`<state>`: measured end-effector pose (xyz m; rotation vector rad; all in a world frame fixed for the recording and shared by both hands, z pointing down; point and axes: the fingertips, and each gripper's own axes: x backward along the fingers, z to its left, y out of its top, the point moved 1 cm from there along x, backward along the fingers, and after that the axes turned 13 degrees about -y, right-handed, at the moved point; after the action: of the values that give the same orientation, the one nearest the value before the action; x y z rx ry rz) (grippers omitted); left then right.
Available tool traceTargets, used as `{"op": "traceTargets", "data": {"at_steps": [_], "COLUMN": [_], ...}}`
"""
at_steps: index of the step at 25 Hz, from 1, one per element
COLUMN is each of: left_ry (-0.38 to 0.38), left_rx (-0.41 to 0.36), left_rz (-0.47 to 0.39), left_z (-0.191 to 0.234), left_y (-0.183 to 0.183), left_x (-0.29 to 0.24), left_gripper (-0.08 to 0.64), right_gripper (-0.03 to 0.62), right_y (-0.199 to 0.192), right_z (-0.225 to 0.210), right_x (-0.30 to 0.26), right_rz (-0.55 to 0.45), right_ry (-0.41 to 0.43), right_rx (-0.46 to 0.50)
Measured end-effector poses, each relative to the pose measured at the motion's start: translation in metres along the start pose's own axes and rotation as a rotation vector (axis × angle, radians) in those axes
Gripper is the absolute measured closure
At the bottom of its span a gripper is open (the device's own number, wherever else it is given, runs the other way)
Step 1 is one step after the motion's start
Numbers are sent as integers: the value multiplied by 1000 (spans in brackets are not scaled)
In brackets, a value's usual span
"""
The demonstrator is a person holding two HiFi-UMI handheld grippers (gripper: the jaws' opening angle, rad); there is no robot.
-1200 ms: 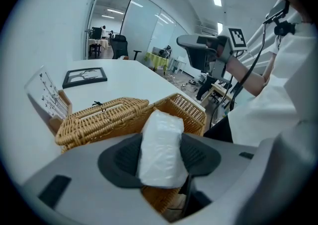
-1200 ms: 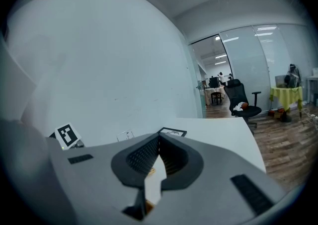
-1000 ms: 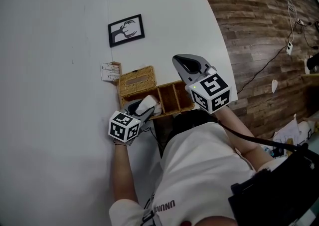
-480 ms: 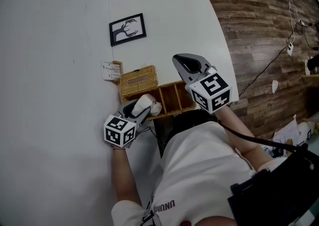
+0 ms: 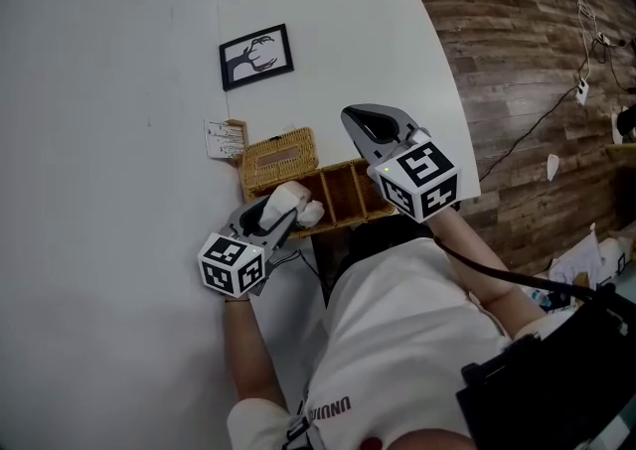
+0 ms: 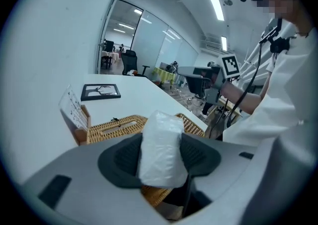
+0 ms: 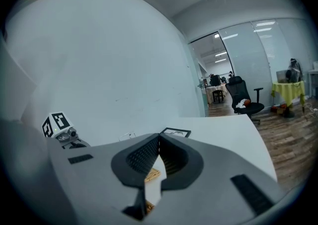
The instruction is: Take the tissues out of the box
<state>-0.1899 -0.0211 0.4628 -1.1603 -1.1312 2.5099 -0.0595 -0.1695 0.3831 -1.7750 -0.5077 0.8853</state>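
Note:
A white plastic-wrapped tissue pack (image 6: 160, 149) sits pinched between the dark pads of my left gripper (image 6: 160, 142), whose jaws are shut on it. In the head view the tissue pack (image 5: 291, 205) is held at the near left corner of the wicker box (image 5: 279, 159), just above its open compartments (image 5: 345, 193). My right gripper (image 5: 363, 125) hovers over the box's right end with its jaws shut and nothing between them; in its own view the pads (image 7: 144, 155) meet at the tips.
The white table (image 5: 348, 51) carries a framed black-and-white picture (image 5: 255, 57) at the far side and a small card stand (image 5: 224, 139) left of the box. A white wall runs along the table's left. Wooden floor and cables lie to the right.
My left gripper has drawn back toward the person and slightly left, carrying the tissue pack off the box's corner. The right gripper has barely moved.

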Motion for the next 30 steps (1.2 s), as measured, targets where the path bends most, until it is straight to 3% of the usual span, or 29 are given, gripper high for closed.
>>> {"op": "traceTargets", "data": {"at_steps": [12, 19, 30], "left_ry": [-4, -30, 6], "left_rx": [-28, -37, -76], "left_rz": [-39, -124, -226], "left_z": [-13, -20, -20], "left_y": [18, 40, 67], "left_x": [13, 17, 18], "left_gripper": [327, 327, 327], "right_gripper": [572, 572, 572], "right_y": [0, 0, 4], "right_z": [-1, -2, -4], "right_x": [-1, 0, 0], "right_rz": [1, 7, -16], "right_ry": [-12, -7, -14], "right_rx": [-3, -1, -7]}}
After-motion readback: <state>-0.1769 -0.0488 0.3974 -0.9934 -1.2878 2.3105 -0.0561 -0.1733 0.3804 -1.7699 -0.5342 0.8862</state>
